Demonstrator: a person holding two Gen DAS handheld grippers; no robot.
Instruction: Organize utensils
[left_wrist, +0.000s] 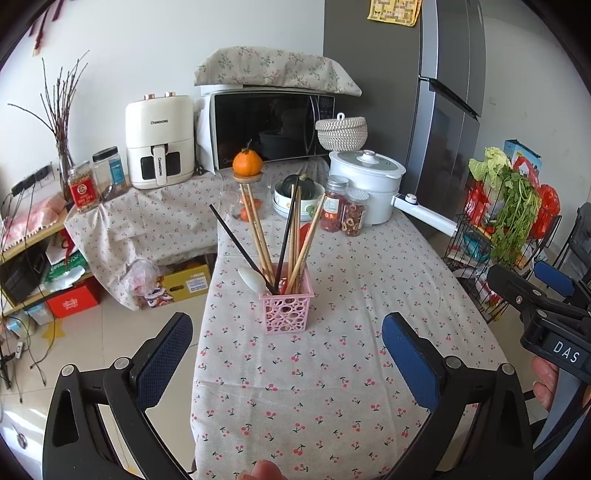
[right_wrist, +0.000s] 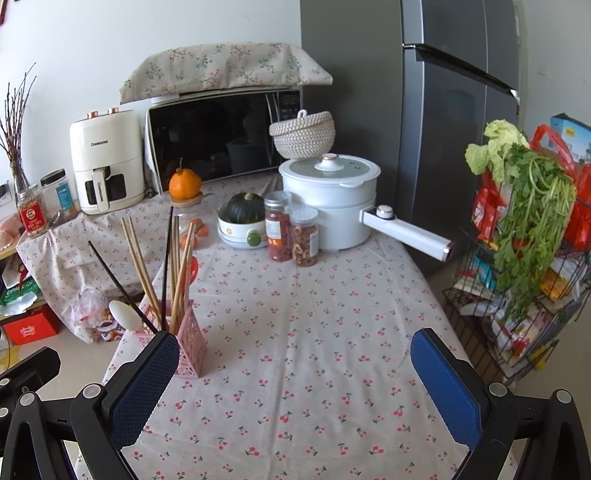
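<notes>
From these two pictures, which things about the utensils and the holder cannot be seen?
- Lower ends of the chopsticks: both views, hidden inside the pink holder.
- White spoon handle: left wrist view, hidden inside the holder.
- Holder's near corner: right wrist view, covered by the right gripper's finger.

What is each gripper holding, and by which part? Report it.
Nothing is held. The left gripper and right gripper both hover with jaws open above the tablecloth.

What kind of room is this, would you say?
Most likely a home kitchen or dining corner. A microwave and an air fryer stand along the wall, a fridge rises on the right, and a cooking pot sits on the cloth-covered table.
</notes>
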